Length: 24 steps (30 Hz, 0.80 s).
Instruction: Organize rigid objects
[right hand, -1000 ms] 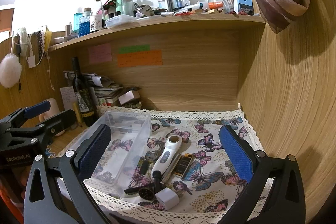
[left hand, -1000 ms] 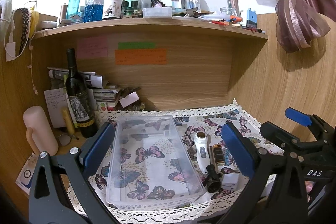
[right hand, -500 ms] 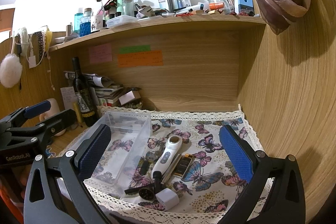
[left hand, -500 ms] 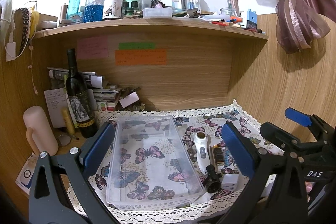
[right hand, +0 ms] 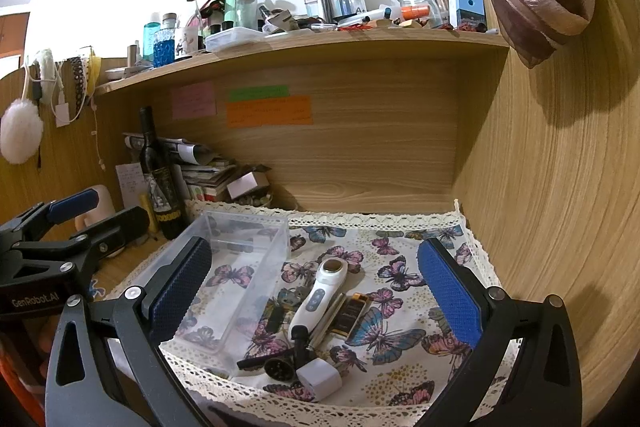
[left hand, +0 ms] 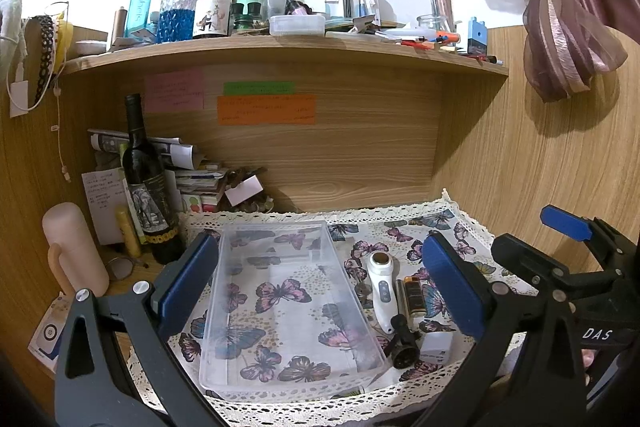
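Observation:
A clear plastic bin lies empty on the butterfly cloth; it also shows in the right wrist view. To its right lie a white handheld device, a black-and-gold lighter, a black round-headed tool and a white cube charger. My left gripper is open above the bin. My right gripper is open above the loose items, holding nothing.
A dark wine bottle stands left of the bin, beside a pink cylinder and stacked papers. The wooden shelf above is crowded with bottles. Wooden walls close the back and right side. A tied curtain hangs at right.

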Available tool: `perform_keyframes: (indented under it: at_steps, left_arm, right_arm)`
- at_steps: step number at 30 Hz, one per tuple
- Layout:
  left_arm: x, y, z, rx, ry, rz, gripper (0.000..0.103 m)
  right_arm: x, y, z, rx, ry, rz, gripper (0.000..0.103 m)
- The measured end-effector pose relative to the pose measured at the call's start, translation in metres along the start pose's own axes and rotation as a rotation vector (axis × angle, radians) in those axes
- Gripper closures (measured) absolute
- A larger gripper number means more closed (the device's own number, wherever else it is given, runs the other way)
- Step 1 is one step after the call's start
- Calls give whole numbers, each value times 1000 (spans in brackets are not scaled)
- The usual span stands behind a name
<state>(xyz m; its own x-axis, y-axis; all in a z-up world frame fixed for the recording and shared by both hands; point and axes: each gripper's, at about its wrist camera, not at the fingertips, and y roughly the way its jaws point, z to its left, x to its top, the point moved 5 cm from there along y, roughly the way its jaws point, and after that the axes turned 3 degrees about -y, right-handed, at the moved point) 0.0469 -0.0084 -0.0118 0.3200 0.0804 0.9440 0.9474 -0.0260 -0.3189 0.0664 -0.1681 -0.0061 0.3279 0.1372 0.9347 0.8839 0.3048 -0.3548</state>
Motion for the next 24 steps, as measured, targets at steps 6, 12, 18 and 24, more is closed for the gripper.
perform_keyframes:
  at_steps: [6, 12, 18, 24]
  left_arm:
    - [0, 0, 0, -1, 0, 1, 0]
    - [0, 1, -1, 0, 3, 1, 0]
    - [-1, 2, -2, -3, -1, 4, 0]
    - [-7, 17, 3, -22, -8, 50, 10]
  right_arm:
    - [0, 0, 0, 0, -2, 0, 0]
    - [0, 0, 1, 2, -4, 2, 0]
    - [0, 2, 0, 4, -1, 2, 0]
    - [-3, 12, -2, 16, 12, 30, 0]
